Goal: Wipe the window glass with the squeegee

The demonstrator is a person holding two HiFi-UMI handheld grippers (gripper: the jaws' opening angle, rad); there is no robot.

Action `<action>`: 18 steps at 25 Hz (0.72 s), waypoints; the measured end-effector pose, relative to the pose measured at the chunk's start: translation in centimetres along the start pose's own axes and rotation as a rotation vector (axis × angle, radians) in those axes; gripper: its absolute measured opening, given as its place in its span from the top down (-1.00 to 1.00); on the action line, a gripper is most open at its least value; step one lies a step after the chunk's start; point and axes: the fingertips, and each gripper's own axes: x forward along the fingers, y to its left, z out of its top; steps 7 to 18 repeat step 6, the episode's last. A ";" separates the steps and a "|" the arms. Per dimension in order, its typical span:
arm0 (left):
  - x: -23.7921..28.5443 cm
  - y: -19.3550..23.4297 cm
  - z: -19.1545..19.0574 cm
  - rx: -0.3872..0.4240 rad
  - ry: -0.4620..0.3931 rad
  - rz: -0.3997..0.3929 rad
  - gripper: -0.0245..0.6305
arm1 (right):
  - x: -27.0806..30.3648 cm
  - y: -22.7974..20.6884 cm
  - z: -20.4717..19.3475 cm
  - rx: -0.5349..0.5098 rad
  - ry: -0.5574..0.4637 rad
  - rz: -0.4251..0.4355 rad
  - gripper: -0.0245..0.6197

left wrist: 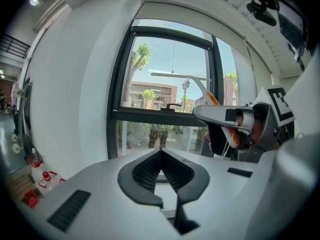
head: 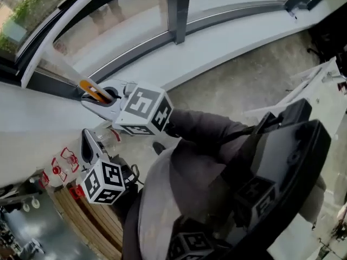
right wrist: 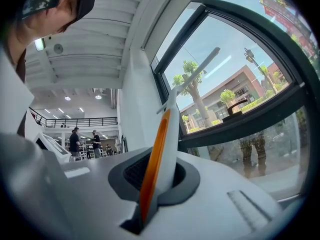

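- Squeegee [head: 56, 38] is up at the window glass [head: 135, 15]. In the head view its orange and white handle runs from about 4 o'clock up to 10 o'clock, and the long white blade crosses the far end from roughly 1 to 7 o'clock.
- I can't tell whether the blade is actually pressed on the glass or just beside it.
- Right claw [head: 103, 93] is clamped on the handle's near end, so the blade sits at 10 o'clock from it. My guess is any wipe stroke drags along that line.
- Left claw [head: 87, 145] is closed on nothing. It hangs at about 7 o'clock from the right one, farther from the glass, so the right hand is clearly the working one.
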 end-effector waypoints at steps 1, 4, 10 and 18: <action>0.0 -0.4 -0.1 0.000 0.004 -0.007 0.93 | -0.3 0.0 0.1 -0.002 0.004 -0.001 0.92; 0.1 -1.7 -0.3 0.005 0.014 -0.034 0.93 | -1.3 -0.3 0.1 -0.005 0.010 -0.020 0.92; 0.1 -2.5 -0.2 0.011 0.014 -0.051 0.93 | -1.9 -0.6 0.2 -0.006 0.010 -0.033 0.92; 0.1 -2.5 -0.2 0.011 0.014 -0.051 0.93 | -1.9 -0.6 0.2 -0.006 0.010 -0.033 0.92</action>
